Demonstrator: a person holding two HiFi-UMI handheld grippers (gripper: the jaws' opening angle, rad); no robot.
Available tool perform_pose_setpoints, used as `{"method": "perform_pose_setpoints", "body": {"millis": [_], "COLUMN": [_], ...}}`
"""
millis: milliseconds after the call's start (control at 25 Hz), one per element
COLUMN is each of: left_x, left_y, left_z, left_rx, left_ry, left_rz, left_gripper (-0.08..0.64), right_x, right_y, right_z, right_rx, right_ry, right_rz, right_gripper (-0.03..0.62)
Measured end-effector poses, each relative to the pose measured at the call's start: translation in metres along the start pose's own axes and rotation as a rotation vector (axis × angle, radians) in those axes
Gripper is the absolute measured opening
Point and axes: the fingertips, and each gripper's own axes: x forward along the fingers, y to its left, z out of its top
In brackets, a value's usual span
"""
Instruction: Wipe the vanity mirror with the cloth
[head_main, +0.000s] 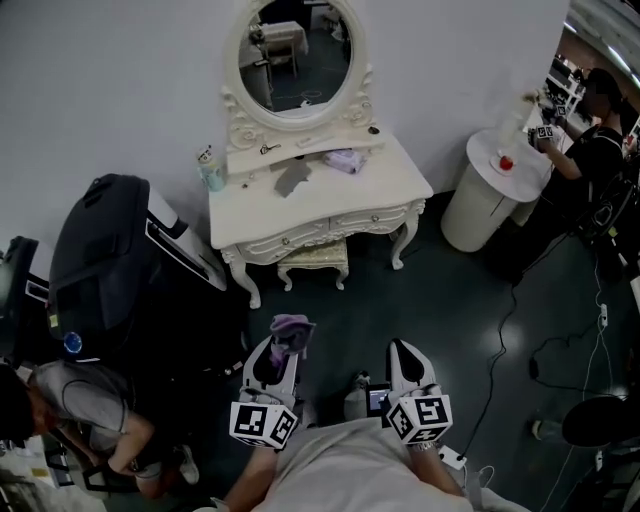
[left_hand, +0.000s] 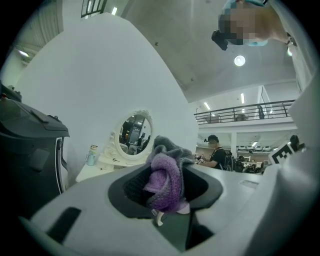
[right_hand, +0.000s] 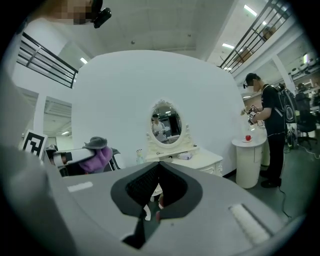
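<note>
The white vanity table (head_main: 385, 190) with its oval mirror (head_main: 298, 58) stands against the far wall, well ahead of both grippers. My left gripper (head_main: 288, 346) is shut on a bunched purple and grey cloth (head_main: 291, 328), held low over the dark floor. In the left gripper view the cloth (left_hand: 164, 181) bulges out between the jaws of the left gripper (left_hand: 166, 169), and the mirror (left_hand: 134, 134) shows small beyond it. My right gripper (head_main: 402, 350) is beside the left one, shut with nothing in it. The right gripper view looks over the right gripper (right_hand: 159, 167) at the mirror (right_hand: 166, 122) and the cloth (right_hand: 95, 158).
A stool (head_main: 315, 258) sits under the vanity; a bottle (head_main: 210, 170), a grey rag (head_main: 292, 178) and a pale bundle (head_main: 346, 160) lie on top. A black case (head_main: 110, 250) stands left. A person (head_main: 590, 150) works at a round white stand (head_main: 485, 200). Another person (head_main: 80, 410) sits lower left. Cables (head_main: 545, 350) cross the floor.
</note>
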Motion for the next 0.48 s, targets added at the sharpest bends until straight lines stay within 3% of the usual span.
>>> {"method": "perform_pose_setpoints", "body": {"millis": [320,480], "left_x": [0.094,0.126], "left_y": [0.006,0.004], "left_z": [0.012,0.009], "left_rx": [-0.003,-0.009], "left_ry": [-0.059,-0.068], "left_rz": [0.100,0.132], "left_gripper": [0.158,0.158], "right_x": [0.087,0.110], "right_y": [-0.054,-0.081], "right_z": [0.039,0.046], "right_rx": [-0.054,-0.073], "right_ry": [0.016,0.050], "right_rz": [0.129,0.147], "right_gripper": [0.008,0.008]}}
